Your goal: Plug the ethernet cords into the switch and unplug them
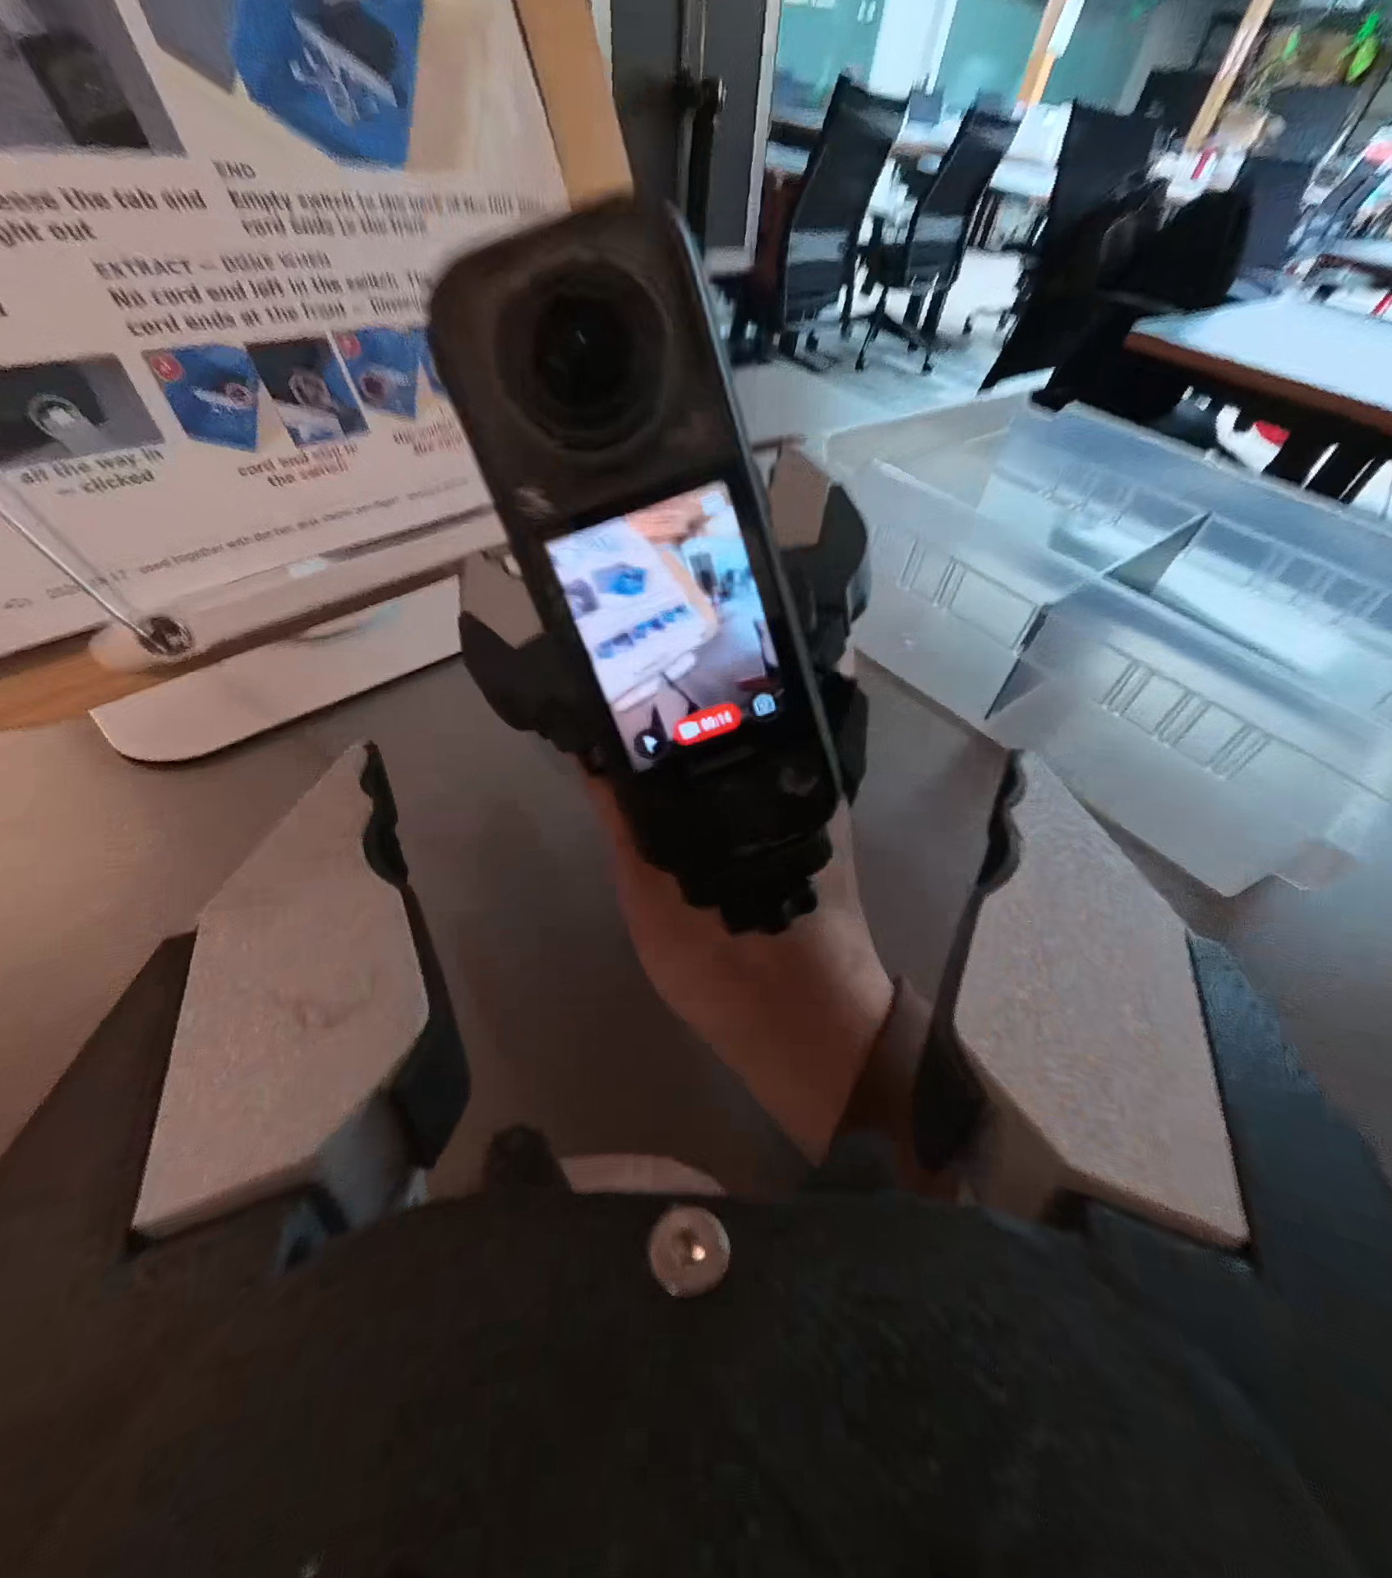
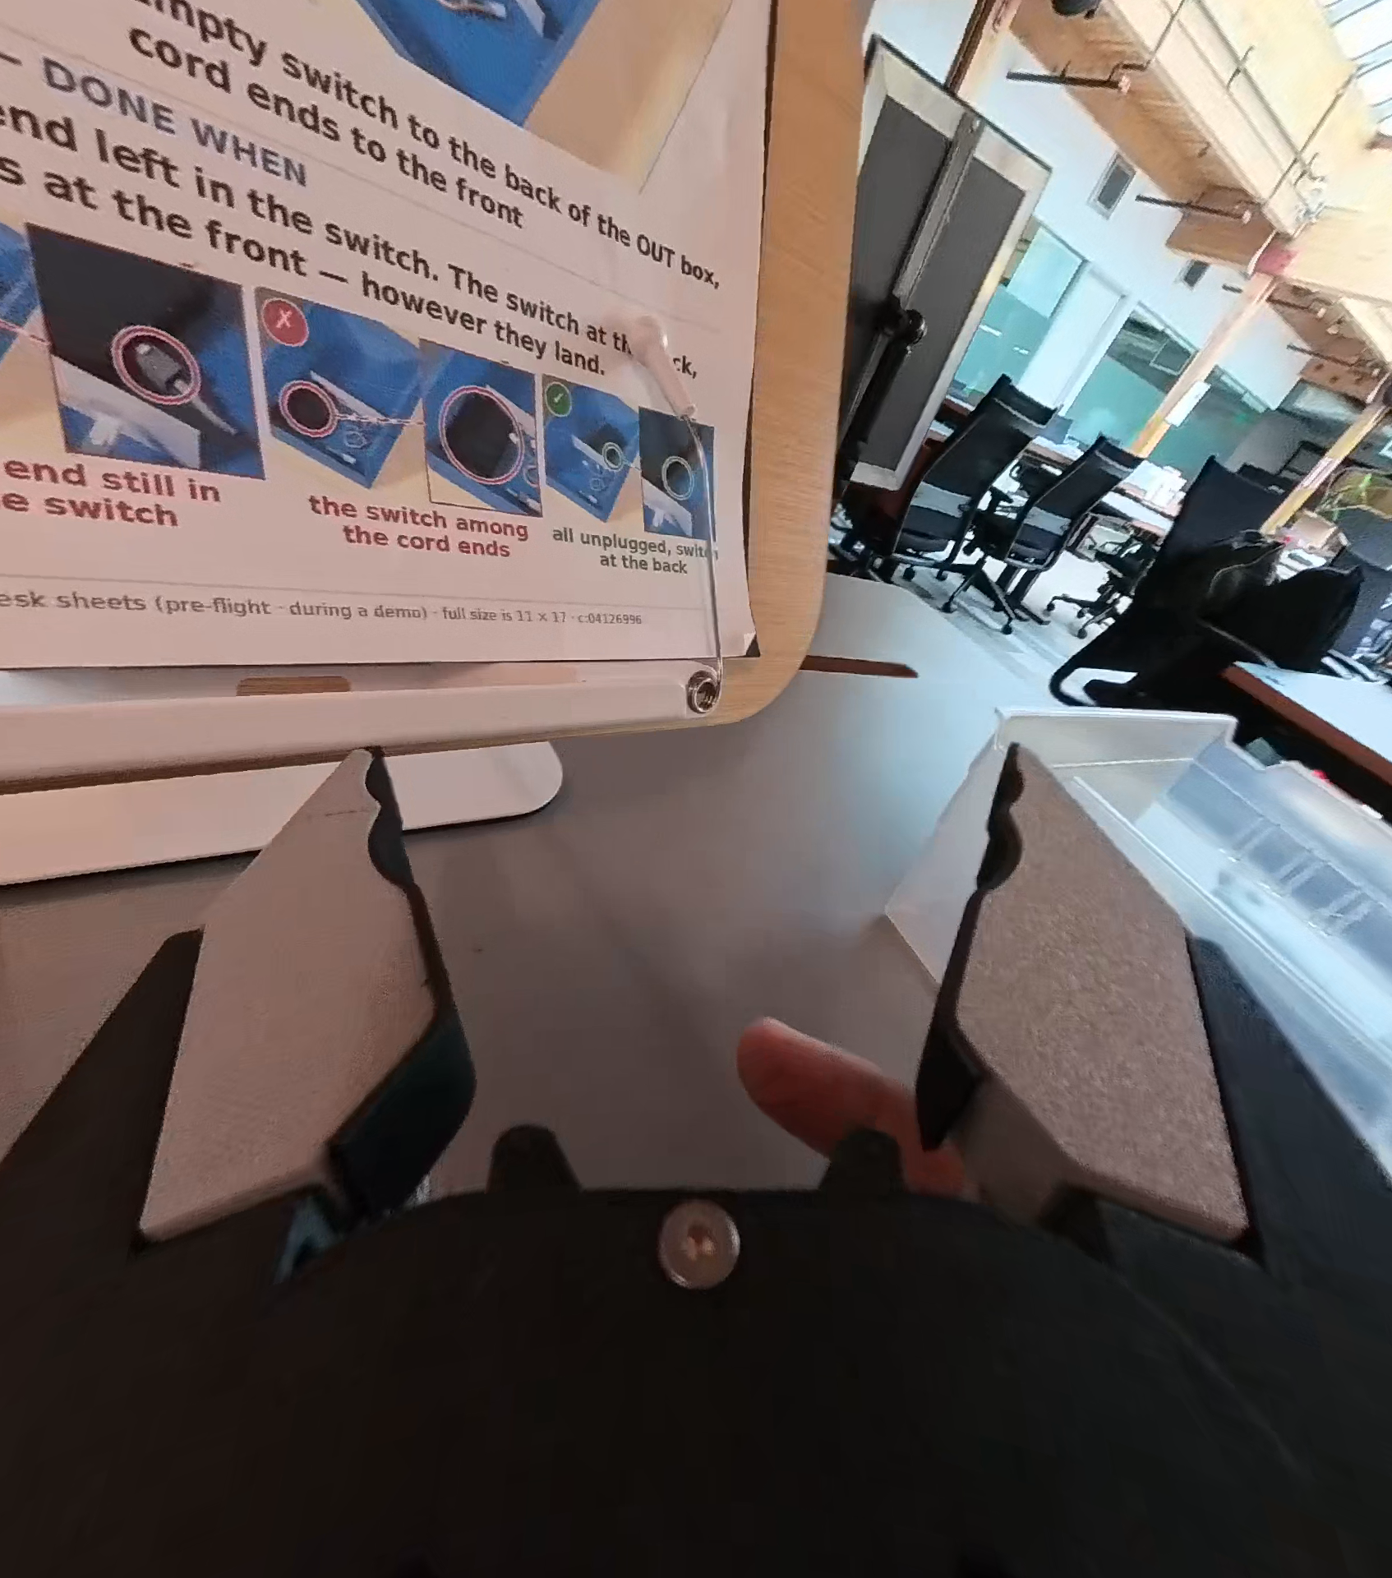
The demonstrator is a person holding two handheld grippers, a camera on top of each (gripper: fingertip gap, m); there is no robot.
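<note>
On the desk [image 2: 675,939]: one clear bin [image 2: 1273,897].

At the back left of the surface [image 2: 675,897] an instruction sheet [image 2: 317,341] leans on a board [image 2: 795,427], which stands in a stand [image 2: 249,794]. To the right lies a clear tray [image 2: 1273,871] with dividers inside. The right gripper [image 1: 675,598], held in a hand [image 1: 752,965], rises between the stand and the tray, in front of the left gripper [image 1: 688,820], and carries a camera [image 1: 616,478]. Behind the surface, chairs [image 2: 1008,504] stand along further tables [image 2: 1358,734].
</note>
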